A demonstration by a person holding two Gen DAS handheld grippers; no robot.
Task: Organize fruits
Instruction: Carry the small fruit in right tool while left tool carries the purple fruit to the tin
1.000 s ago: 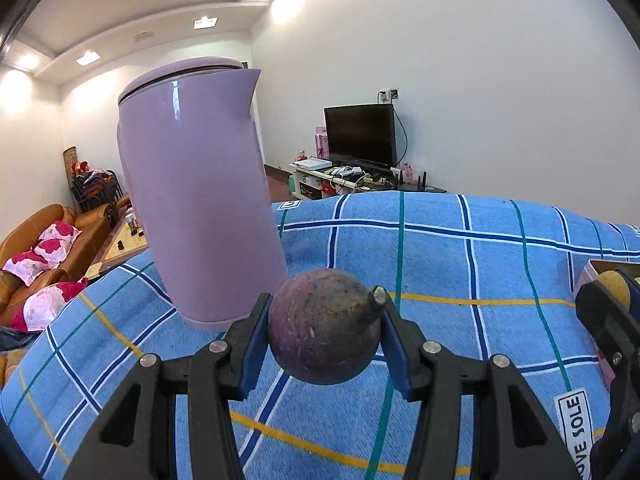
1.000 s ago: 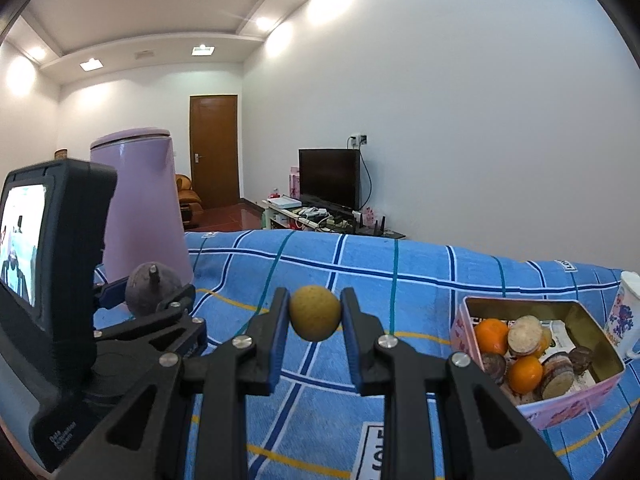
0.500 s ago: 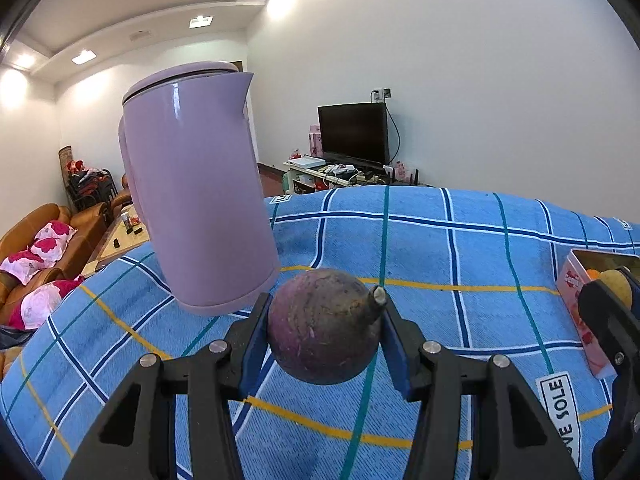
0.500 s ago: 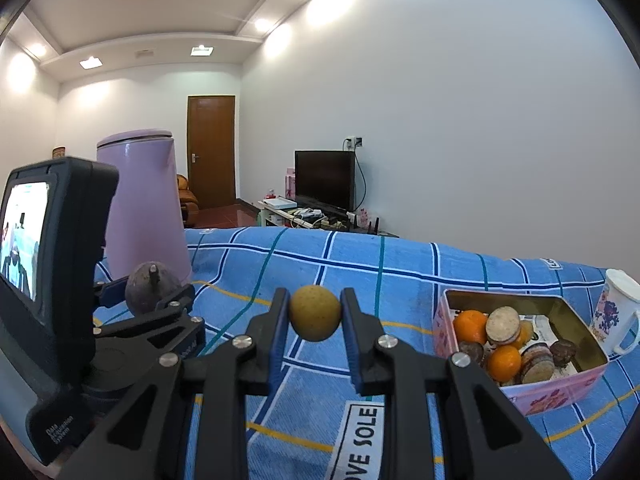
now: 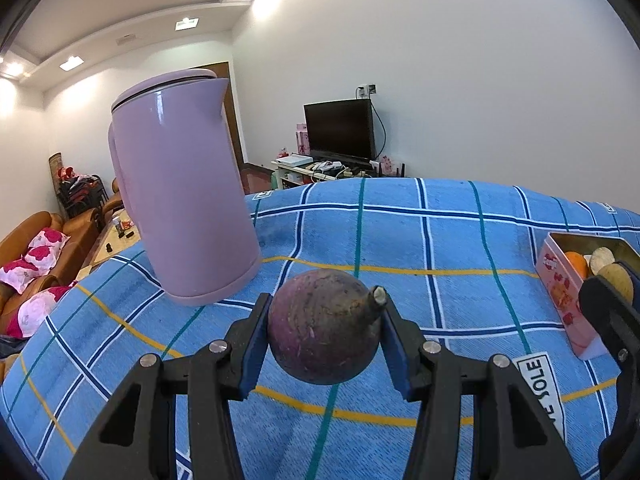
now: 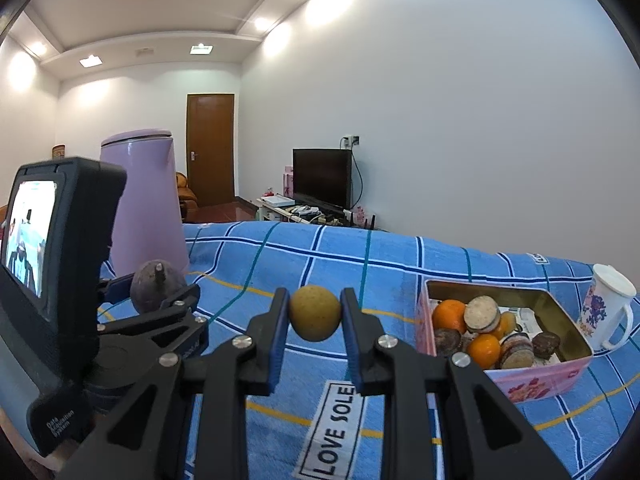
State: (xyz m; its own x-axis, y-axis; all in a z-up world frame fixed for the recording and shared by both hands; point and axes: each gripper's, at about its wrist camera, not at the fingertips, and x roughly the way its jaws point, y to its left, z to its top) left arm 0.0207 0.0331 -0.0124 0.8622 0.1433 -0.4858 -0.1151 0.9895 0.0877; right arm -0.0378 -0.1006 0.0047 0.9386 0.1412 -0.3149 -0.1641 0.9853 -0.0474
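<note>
A: Cloth? Blue checked tablecloth [image 6: 400, 264], white, navy, teal, yellow lines.
B: Ahead-left, lilac plastic kettle [image 5: 184, 200]. Right, pink floral metal tin [image 6: 532, 380], orange fruits [image 6: 448, 314] inside.

A home living room.
A TV [image 6: 322, 178] on a low stand, a sofa [image 5: 38, 240] with cushions, a wooden door [image 6: 210, 148], ceiling lights.

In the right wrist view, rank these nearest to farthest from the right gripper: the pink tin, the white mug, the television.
1. Pink tin, just right of the right gripper.
2. White mug, beyond the tin at far right.
3. Television, across the room against the wall.
</note>
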